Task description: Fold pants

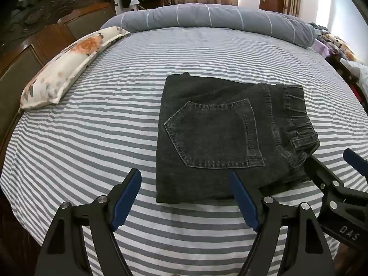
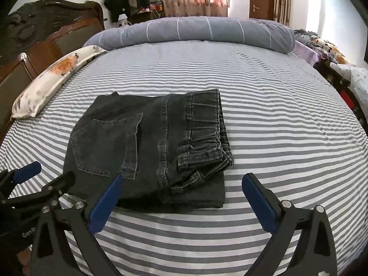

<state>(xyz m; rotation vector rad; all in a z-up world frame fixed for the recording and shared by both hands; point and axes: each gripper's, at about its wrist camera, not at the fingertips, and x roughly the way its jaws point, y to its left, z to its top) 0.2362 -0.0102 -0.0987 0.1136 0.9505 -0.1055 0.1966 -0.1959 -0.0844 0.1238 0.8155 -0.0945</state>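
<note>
Lying folded into a compact stack on the striped bed (image 1: 92, 138), the black denim pants (image 1: 218, 133) look heavy, limp yet thick, best pinched at a layered edge, while the left gripper (image 1: 186, 197) and right gripper (image 2: 181, 197) gape empty beside them.

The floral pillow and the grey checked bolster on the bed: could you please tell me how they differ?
The floral pillow is cream with orange flowers; the grey bolster is grey with thin white lines. The floral pillow lies along the wooden headboard side; the grey bolster runs across the far edge of the striped sheet. The grey bolster looks longer and plumper, the floral pillow flatter. Both rest on the bed, apart from the folded pants.
</note>
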